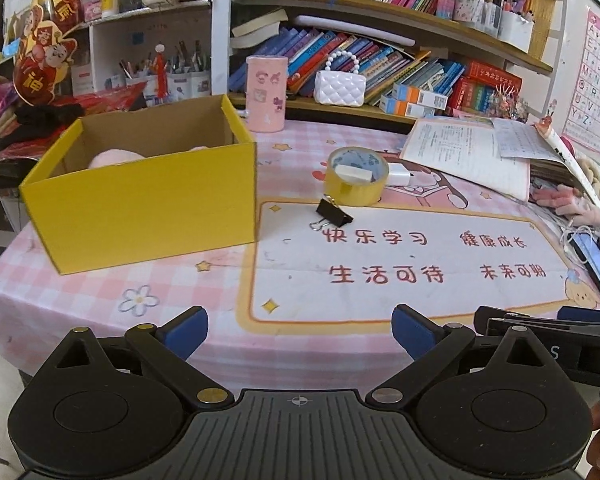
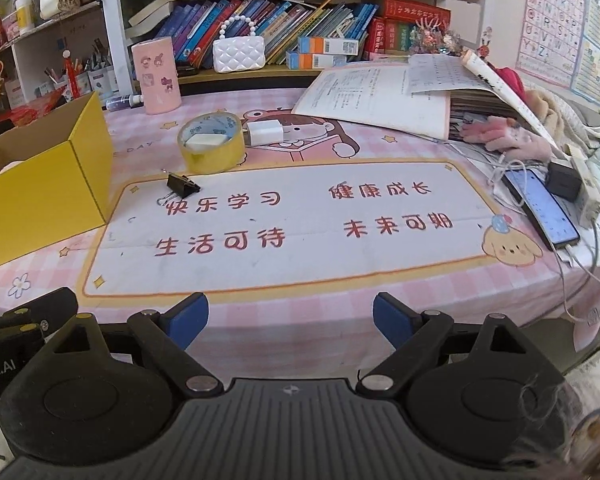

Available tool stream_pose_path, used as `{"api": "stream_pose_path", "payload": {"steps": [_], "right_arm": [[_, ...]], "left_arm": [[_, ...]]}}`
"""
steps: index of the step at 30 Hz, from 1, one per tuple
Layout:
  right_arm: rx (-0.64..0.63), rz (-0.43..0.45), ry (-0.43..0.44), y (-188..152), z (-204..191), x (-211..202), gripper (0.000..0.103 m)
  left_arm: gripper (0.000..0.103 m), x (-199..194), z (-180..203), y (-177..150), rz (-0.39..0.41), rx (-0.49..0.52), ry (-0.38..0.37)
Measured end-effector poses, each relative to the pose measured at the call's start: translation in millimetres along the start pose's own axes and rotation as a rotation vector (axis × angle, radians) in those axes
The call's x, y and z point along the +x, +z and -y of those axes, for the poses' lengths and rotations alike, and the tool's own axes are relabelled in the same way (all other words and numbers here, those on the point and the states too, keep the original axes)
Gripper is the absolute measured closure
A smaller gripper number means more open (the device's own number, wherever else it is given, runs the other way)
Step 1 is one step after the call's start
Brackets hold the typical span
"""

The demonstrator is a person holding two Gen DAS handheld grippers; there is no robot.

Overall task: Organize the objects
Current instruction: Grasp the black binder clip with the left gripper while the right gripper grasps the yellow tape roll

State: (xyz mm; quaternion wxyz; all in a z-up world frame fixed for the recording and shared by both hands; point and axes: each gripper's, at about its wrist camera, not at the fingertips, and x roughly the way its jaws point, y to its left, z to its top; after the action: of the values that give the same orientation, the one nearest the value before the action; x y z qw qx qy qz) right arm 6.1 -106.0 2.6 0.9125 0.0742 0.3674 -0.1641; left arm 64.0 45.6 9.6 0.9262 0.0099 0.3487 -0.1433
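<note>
A yellow cardboard box point(image 1: 140, 196) point(image 2: 48, 184) stands open on the left of the pink desk, with something pink and soft point(image 1: 116, 158) inside. To its right lie a black binder clip point(image 1: 334, 213) point(image 2: 183, 184), a roll of yellow tape point(image 1: 356, 176) point(image 2: 212, 144) with a white eraser in its hole, and a white charger plug point(image 1: 400, 174) point(image 2: 265, 132). My left gripper point(image 1: 300, 332) hovers open over the desk's near edge, nothing between its blue pads. My right gripper point(image 2: 290, 320) is open beside it, also holding nothing.
A pink cylinder holder point(image 1: 266, 94) point(image 2: 156, 80) and a white quilted purse point(image 1: 340, 88) point(image 2: 239, 54) stand at the back by shelves of books. Papers and notebooks point(image 2: 380, 96) pile at the right, with a phone point(image 2: 544, 208) and cables near the right edge.
</note>
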Motion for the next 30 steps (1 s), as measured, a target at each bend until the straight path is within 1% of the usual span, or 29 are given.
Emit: {"api": "stream_pose_path", "payload": {"steps": [7, 17, 24, 30], "right_arm": [[-0.029, -0.008, 0.044, 25, 12, 29, 0.013], [-0.086, -0.01, 0.114, 59, 21, 69, 0.013], [-0.135, -0.022, 0.151, 69, 25, 90, 0.013], [-0.16, -0.031, 0.174, 77, 28, 102, 0.013]], "left_arm": [[0.004, 24, 16, 16, -0.006, -0.018, 0.035], [0.005, 49, 29, 30, -0.015, -0.061, 0.094], [0.005, 59, 37, 31, -0.026, -0.085, 0.127], [0.005, 65, 41, 33, -0.025, -0.105, 0.141]]}}
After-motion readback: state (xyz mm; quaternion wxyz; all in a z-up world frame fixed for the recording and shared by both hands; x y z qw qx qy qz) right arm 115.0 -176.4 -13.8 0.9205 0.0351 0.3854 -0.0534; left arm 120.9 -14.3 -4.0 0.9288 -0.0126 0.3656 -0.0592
